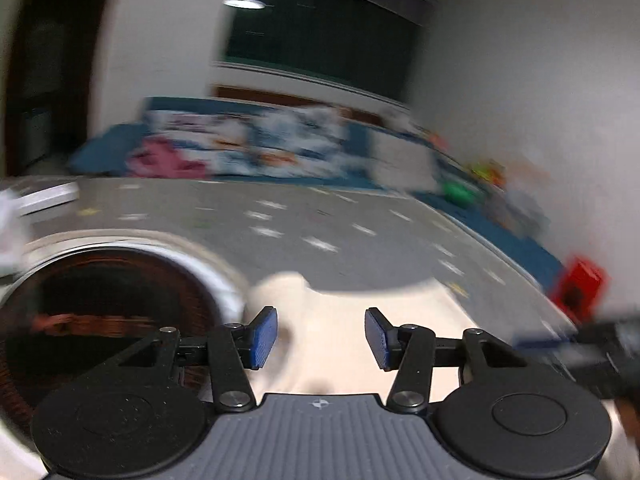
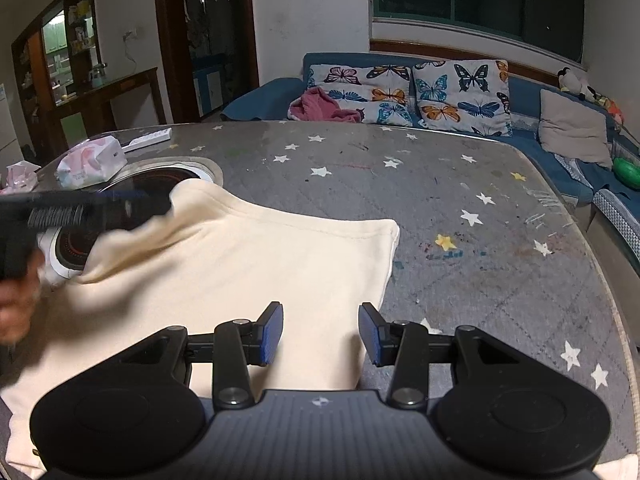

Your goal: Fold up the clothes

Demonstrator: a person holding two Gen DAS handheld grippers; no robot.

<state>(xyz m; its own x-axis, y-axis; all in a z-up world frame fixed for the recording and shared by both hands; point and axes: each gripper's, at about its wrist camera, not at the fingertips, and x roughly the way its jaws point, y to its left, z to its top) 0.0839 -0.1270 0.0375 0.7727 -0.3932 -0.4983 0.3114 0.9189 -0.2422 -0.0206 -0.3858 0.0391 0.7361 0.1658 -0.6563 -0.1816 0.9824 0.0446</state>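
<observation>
Left gripper point(image 1: 321, 338) open, blue pads point(image 1: 264, 338) well apart, nothing between; blurred. Right gripper point(image 2: 321, 334) likewise open and empty, held low near the table's front edge, pointing toward the far edge.

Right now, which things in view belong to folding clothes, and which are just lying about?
Belonging to the job:
cream garment, spread on the table
left tool, open
right tool, open

Just lying about:
tissue pack
white remote
butterfly cushions on the sofa
pink cloth
green ball
</observation>
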